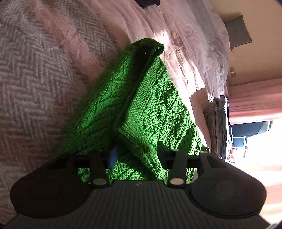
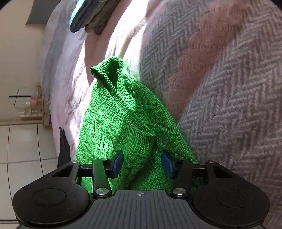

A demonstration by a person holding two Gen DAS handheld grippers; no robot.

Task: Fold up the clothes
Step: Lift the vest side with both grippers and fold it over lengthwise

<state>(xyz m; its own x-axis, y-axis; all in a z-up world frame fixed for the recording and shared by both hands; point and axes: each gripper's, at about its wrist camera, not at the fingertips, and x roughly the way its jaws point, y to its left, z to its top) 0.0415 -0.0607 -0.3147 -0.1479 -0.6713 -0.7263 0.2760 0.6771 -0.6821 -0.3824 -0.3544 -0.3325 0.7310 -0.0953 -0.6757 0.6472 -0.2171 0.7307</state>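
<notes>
A bright green cable-knit sweater [image 1: 141,98] lies in loose folds on the bed, across the seam between the grey herringbone blanket [image 1: 31,84] and the pink bedding [image 1: 185,44]. My left gripper [image 1: 137,155] is right over its near end. A raised fold of knit passes between the parted fingers, and a dark gap shows beside the blue pad [image 1: 112,156]. In the right wrist view the sweater [image 2: 119,112] runs away from my right gripper [image 2: 142,164]. That gripper's blue pads [image 2: 118,163] stand apart on either side of a knit ridge without pressing on it.
A stack of folded clothes [image 1: 218,126] sits further along the bed, seen also as the stack [image 2: 91,15] at the top. A grey pillow [image 1: 238,31] lies at the bed's far end. Tiled floor [image 2: 23,146] and a small glass side table [image 2: 21,98] lie beyond the bed edge.
</notes>
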